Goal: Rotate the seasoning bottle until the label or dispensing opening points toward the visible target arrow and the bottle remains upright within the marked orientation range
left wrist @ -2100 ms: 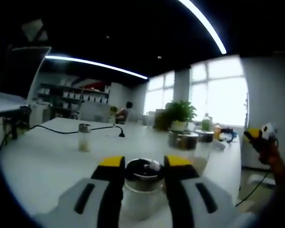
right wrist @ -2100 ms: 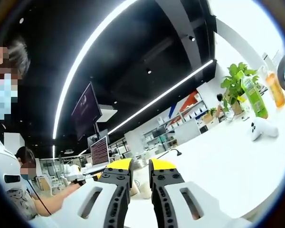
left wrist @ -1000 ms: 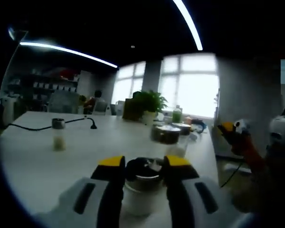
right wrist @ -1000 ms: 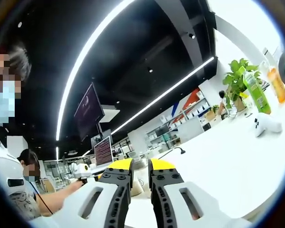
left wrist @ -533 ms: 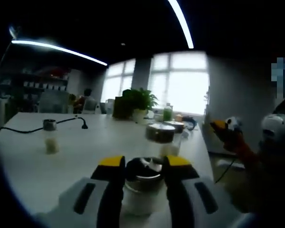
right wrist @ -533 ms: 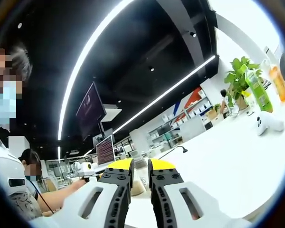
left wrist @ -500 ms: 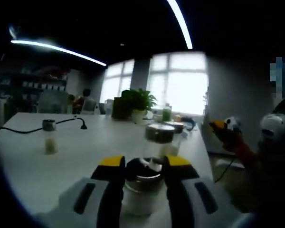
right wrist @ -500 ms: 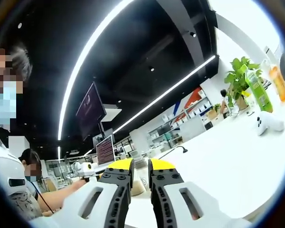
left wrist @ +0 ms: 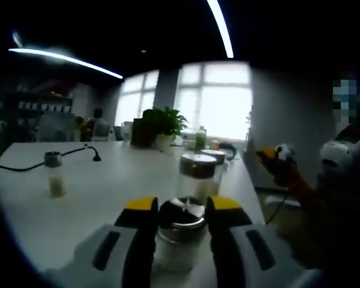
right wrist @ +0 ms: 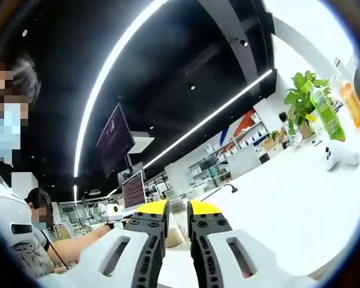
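Left gripper (left wrist: 180, 207) clamping seasoning bottle (left wrist: 179, 231), bottle standing upright on white table (left wrist: 108, 192) between yellow-tipped jaws. Second metal-lidded jar (left wrist: 197, 174) standing just beyond, small shaker (left wrist: 54, 174) well apart at left. Potted plant (left wrist: 159, 125) sitting at far edge. Right gripper (right wrist: 177, 210) hovering over table, jaws nearly together, gripping nothing.

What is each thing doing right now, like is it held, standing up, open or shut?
left gripper: shut on the seasoning bottle.
seasoning bottle: upright, held between the fingers, metal cap on.
small shaker: standing upright on the table, cap on.
jar: upright behind the held bottle, lid on.
right gripper: fingers nearly together, nothing seen held.
green bottle: standing on the table.
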Demonstrator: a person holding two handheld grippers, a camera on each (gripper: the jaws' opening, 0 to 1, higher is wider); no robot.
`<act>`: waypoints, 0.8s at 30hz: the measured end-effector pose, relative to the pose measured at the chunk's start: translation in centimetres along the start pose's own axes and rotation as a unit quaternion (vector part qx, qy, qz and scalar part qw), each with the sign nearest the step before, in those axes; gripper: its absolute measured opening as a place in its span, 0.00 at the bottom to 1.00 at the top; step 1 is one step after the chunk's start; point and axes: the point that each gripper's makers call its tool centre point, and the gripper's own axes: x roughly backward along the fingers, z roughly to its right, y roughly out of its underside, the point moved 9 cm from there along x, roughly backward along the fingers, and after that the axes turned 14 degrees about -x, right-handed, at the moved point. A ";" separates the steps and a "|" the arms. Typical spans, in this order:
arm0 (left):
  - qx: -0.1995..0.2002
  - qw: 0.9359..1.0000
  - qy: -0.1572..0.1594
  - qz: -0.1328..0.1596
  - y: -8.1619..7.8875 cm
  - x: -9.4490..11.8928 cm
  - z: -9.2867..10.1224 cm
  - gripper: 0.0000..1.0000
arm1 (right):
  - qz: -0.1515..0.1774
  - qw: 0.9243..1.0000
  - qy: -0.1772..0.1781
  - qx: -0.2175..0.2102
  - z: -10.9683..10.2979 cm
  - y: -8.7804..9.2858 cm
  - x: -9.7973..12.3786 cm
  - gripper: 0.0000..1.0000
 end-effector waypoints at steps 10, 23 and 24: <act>0.059 0.993 -0.073 0.065 -0.8 1.6 0.8 0.40 | 0.008 1.000 0.001 0.002 0.0 -0.2 0.3 0.11; 0.044 0.981 -0.180 0.048 -1.3 2.8 1.7 0.39 | 0.008 1.000 0.002 0.002 0.0 0.0 0.2 0.11; 0.046 0.980 -0.188 0.047 -1.2 2.7 1.7 0.39 | 0.008 1.000 0.002 0.002 0.0 0.0 0.2 0.11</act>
